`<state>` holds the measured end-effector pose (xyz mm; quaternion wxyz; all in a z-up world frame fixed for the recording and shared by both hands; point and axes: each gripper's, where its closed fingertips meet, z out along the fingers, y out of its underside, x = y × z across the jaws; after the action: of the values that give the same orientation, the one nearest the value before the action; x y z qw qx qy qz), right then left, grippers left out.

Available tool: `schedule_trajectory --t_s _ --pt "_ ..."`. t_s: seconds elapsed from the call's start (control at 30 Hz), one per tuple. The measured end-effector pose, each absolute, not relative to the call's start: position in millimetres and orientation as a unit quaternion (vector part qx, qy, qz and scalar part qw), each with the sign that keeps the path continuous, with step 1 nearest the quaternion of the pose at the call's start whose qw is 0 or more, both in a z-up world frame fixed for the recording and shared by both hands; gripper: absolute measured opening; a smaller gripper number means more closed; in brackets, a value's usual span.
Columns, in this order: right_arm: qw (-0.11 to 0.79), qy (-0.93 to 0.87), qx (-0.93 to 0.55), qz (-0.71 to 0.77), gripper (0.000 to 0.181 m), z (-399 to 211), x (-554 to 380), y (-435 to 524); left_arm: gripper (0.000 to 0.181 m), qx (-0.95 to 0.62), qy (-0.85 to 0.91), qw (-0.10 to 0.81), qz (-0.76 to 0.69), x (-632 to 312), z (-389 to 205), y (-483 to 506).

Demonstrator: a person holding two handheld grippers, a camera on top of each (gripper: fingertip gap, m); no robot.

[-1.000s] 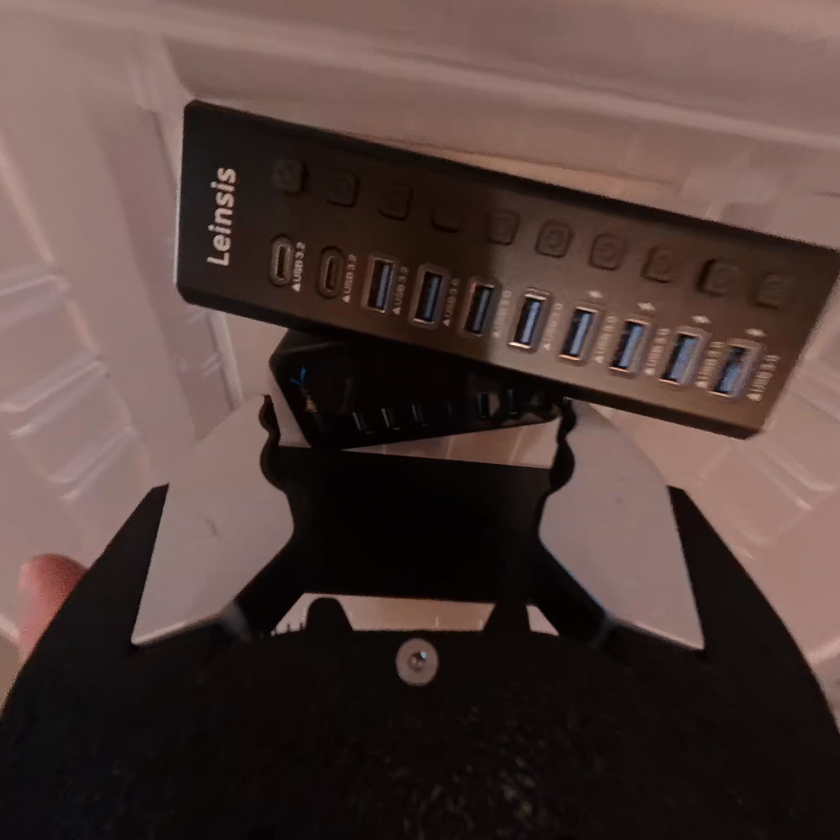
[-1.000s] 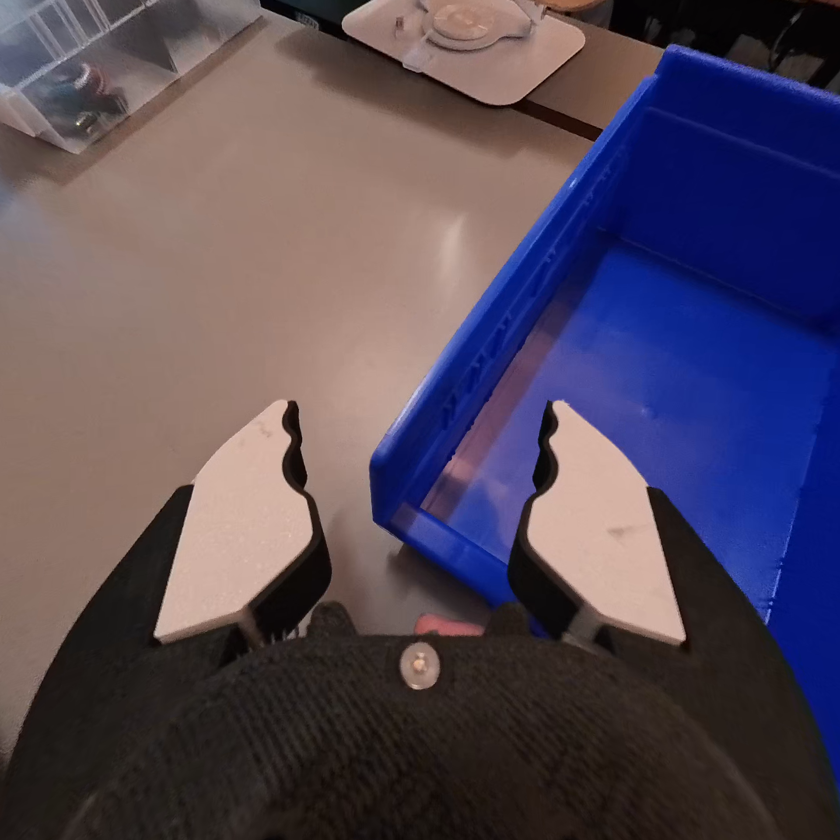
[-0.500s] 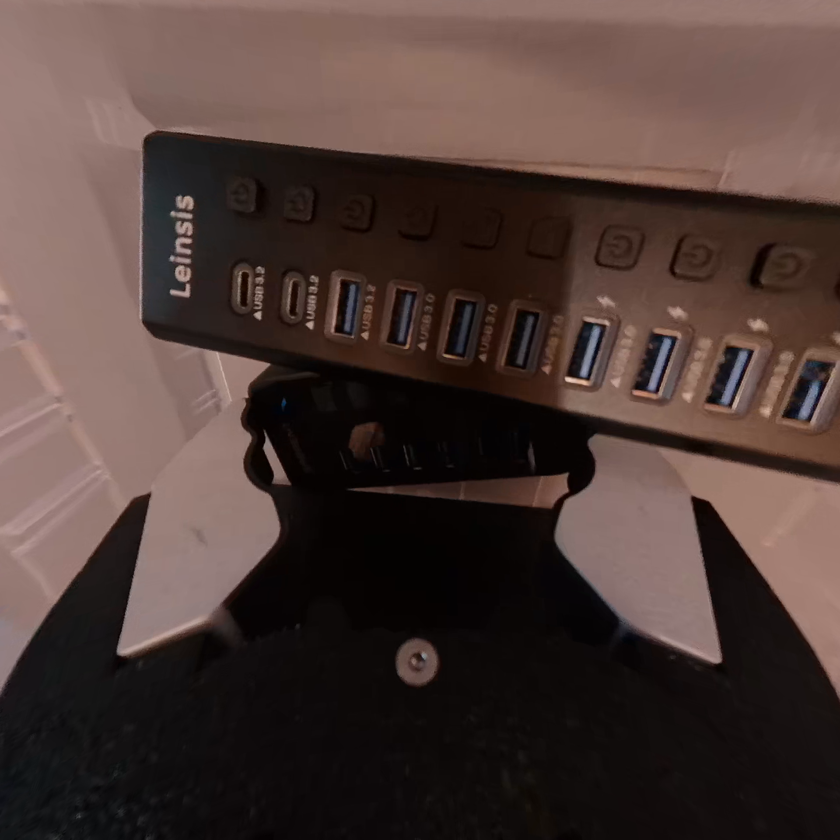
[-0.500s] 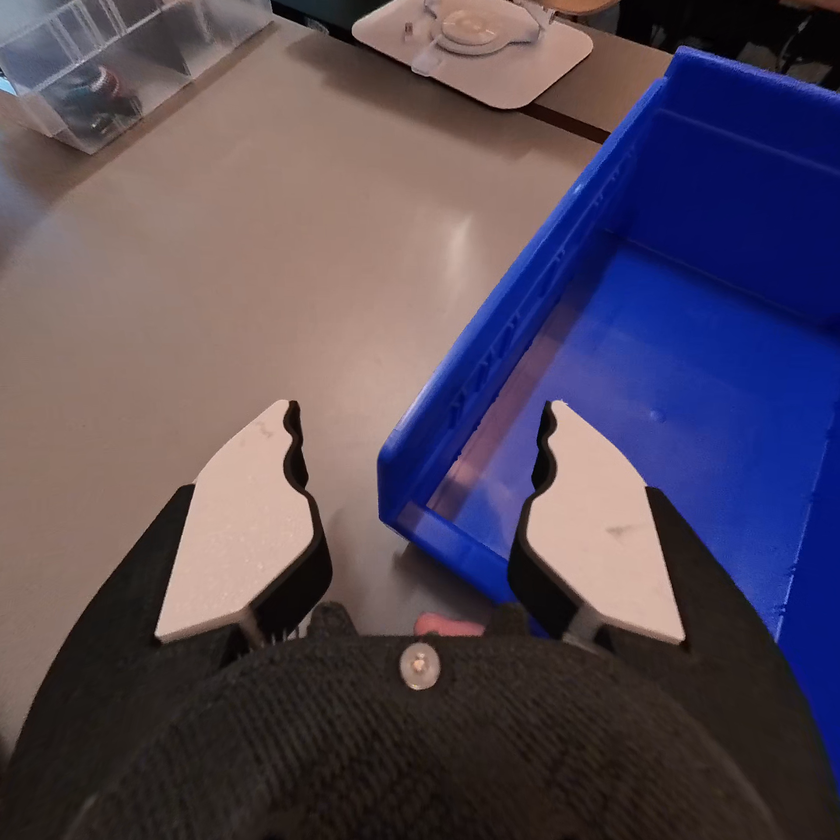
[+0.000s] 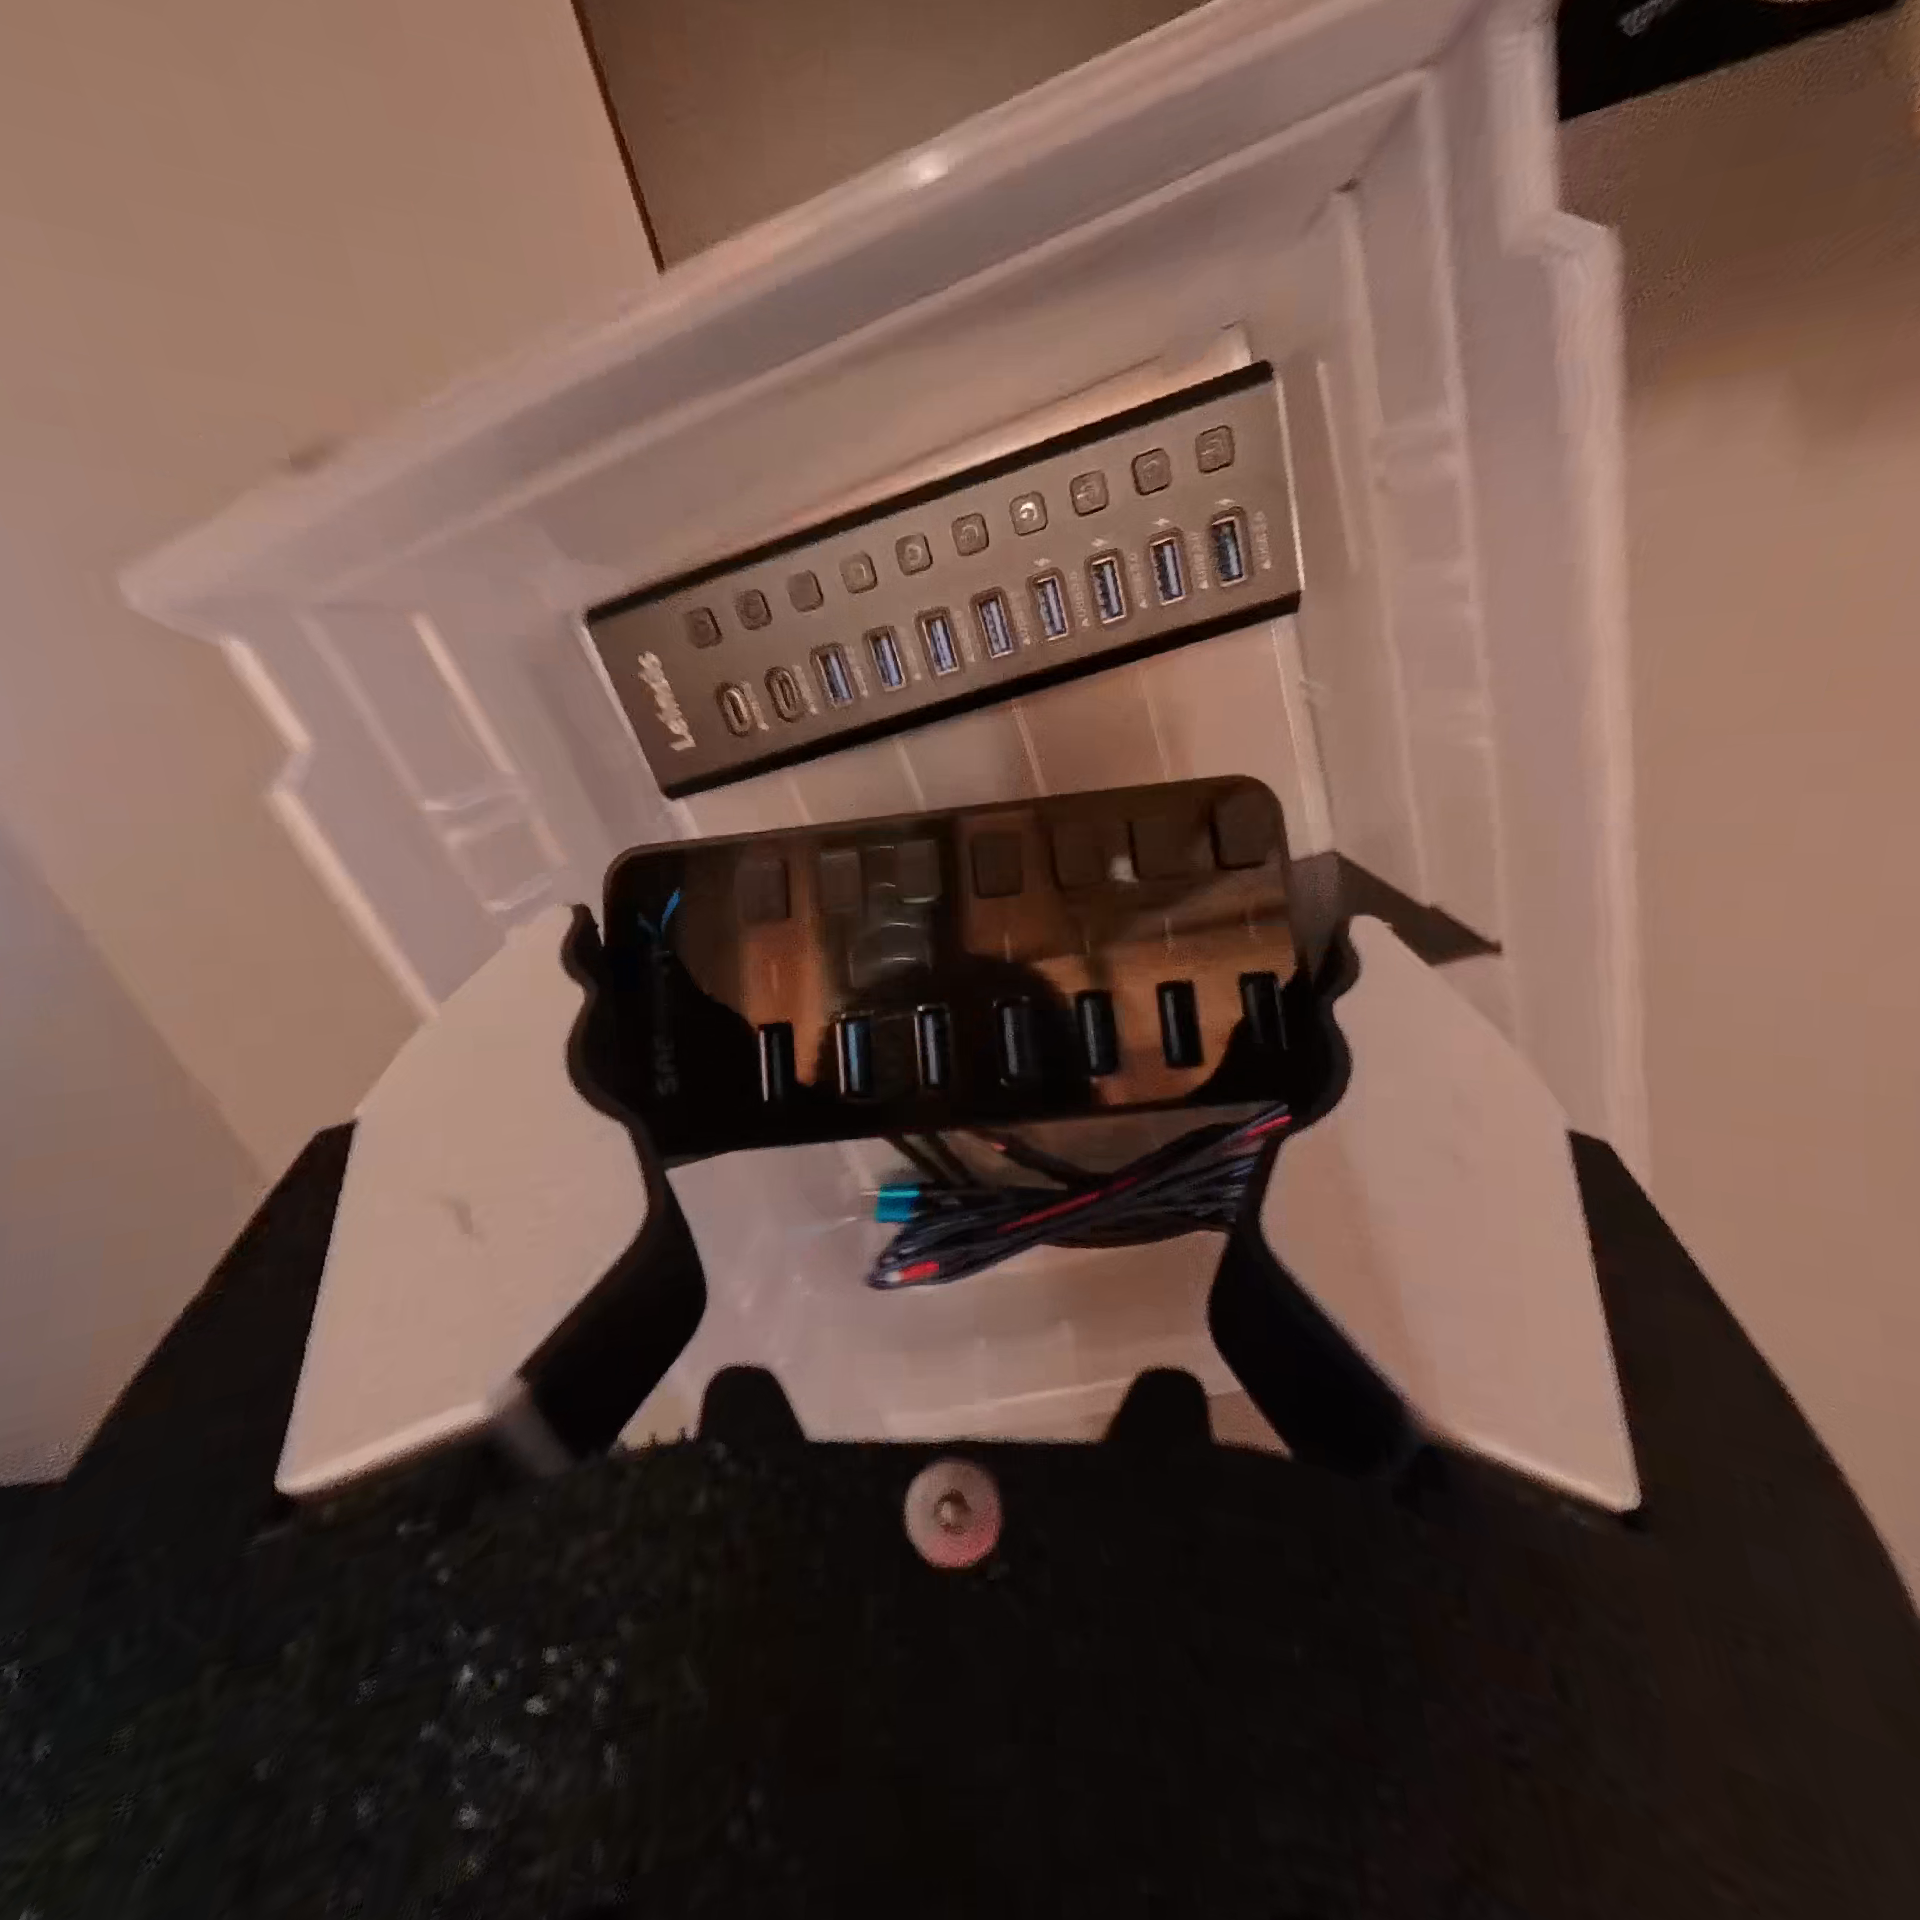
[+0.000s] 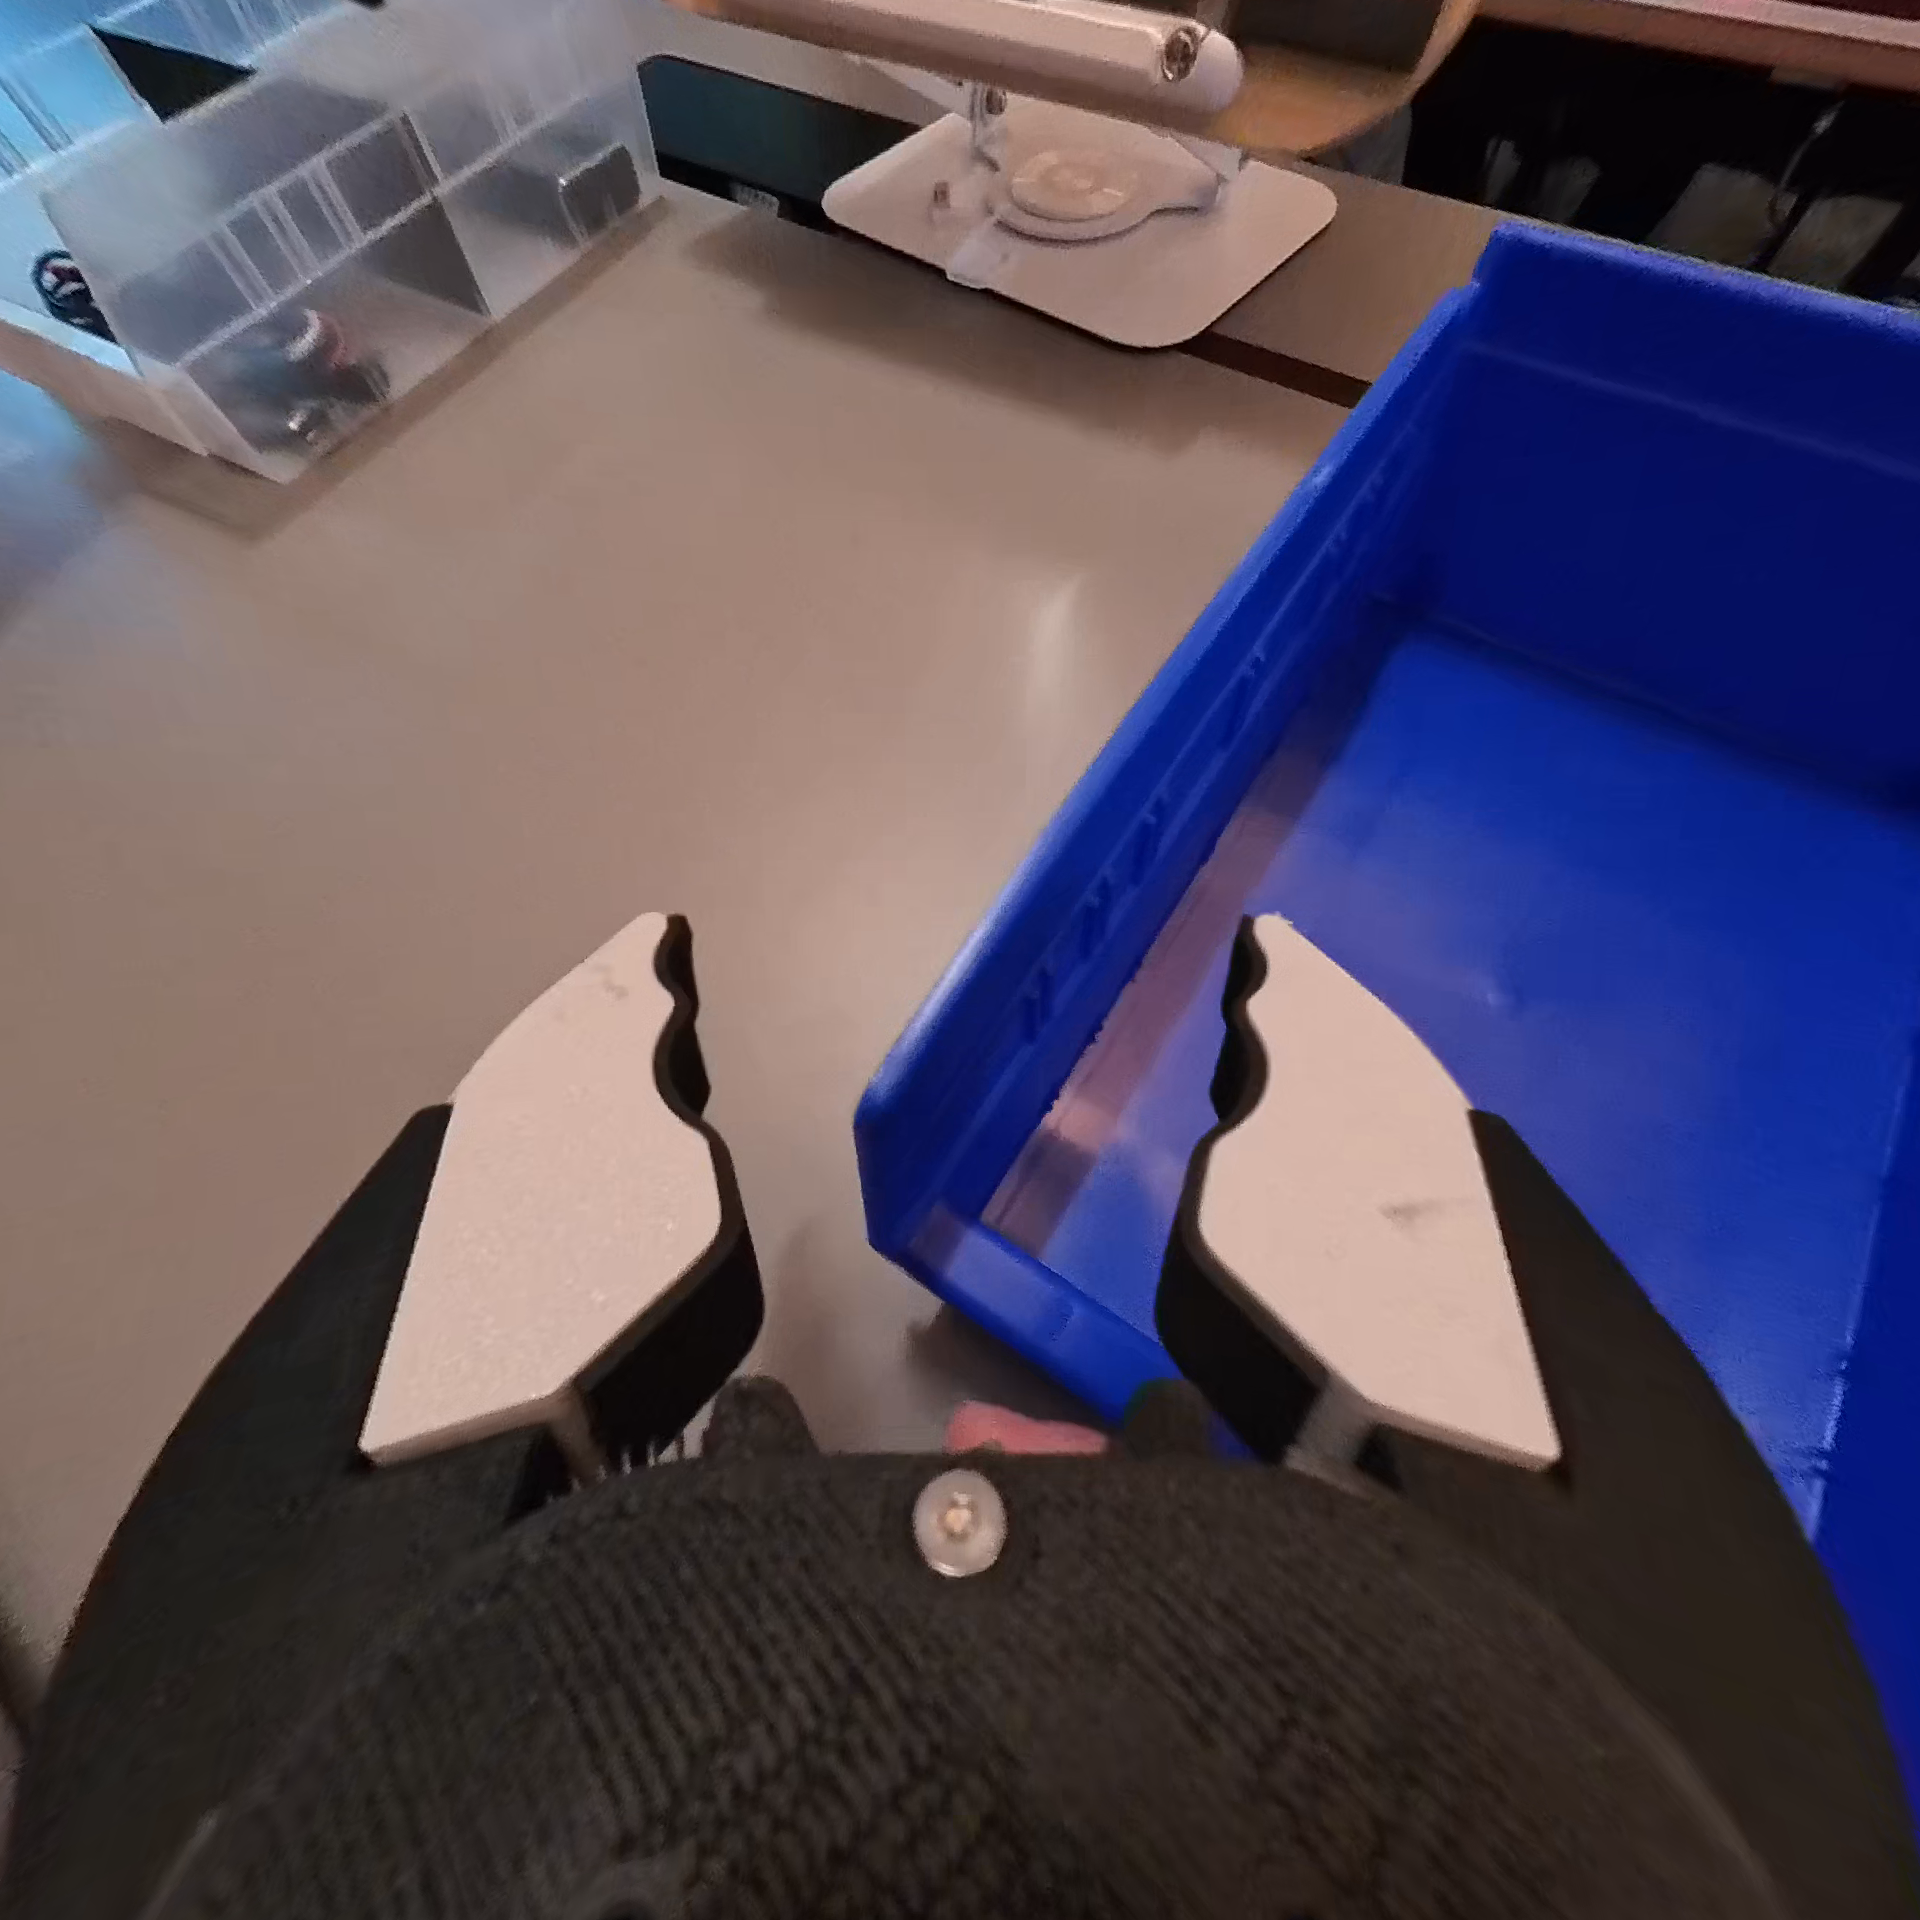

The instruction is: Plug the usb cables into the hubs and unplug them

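two grippers show, one per view. the left gripper (image 5: pixel 961 997) clamps a glossy black hub (image 5: pixel 951 966) by its ends, jaws closed on it, above a white plastic bin (image 5: pixel 727 343). under the hub a bundle of usb cables (image 5: pixel 1081 1210) lies on the bin floor; farther in, a longer dark hub (image 5: pixel 940 613) lies aslant. the right gripper (image 6: pixel 961 1039) hangs wide open and empty over a grey table (image 6: pixel 623 675), at the near corner of a blue bin (image 6: pixel 1195 831).

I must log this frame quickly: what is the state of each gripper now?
Left gripper: shut on the glossy black USB hub, above the white bin.
Right gripper: open, holding nothing, beside the blue bin.
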<state>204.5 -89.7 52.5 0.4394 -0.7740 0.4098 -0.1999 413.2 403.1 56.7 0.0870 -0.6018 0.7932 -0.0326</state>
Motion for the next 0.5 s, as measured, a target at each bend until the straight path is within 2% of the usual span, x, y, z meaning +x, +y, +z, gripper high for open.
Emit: schedule_trajectory --t_s 0.07,0.1,0.13,0.17,0.23,0.3,0.33,0.43,0.5 --pt "0.470 0.409 -0.761 -0.180 0.093 61.8 206.2 -75.8 0.124 -0.546 0.827 0.133 -0.027 410.6 73.5 397.7" --pt "0.493 0.409 -0.749 -0.168 0.091 68.9 207.9 -65.8 0.124 -0.510 0.843 0.168 -0.019 408.7 83.4 393.4" --pt "0.516 0.410 -0.735 -0.157 0.099 76.0 210.7 -55.2 0.124 -0.468 0.858 0.213 -0.008 407.0 95.1 387.7" --pt "0.537 0.404 -0.727 -0.139 0.095 81.8 212.0 -42.4 0.124 -0.420 0.871 0.255 0.002 403.7 106.9 378.7" --pt "0.541 0.403 -0.728 -0.124 0.111 85.6 218.1 -23.4 0.124 -0.331 0.884 0.329 0.006 392.2 129.5 351.8" --pt "0.539 0.375 -0.743 -0.132 0.103 96.2 220.2 -7.3 0.124 -0.228 0.891 0.393 -0.005 375.7 148.8 315.9" --pt "0.523 0.369 -0.753 -0.154 0.091 103.6 222.4 -5.5 0.124 -0.184 0.888 0.421 -0.018 366.5 156.8 296.6" --pt "0.521 0.302 -0.757 -0.254 0.108 146.1 225.3 3.4 0.124 -0.053 0.869 0.486 -0.079 334.5 168.5 236.2" --pt "0.572 0.265 -0.746 -0.217 0.099 165.5 219.8 26.5 0.124 0.018 0.840 0.526 -0.131 312.4 170.9 198.3"
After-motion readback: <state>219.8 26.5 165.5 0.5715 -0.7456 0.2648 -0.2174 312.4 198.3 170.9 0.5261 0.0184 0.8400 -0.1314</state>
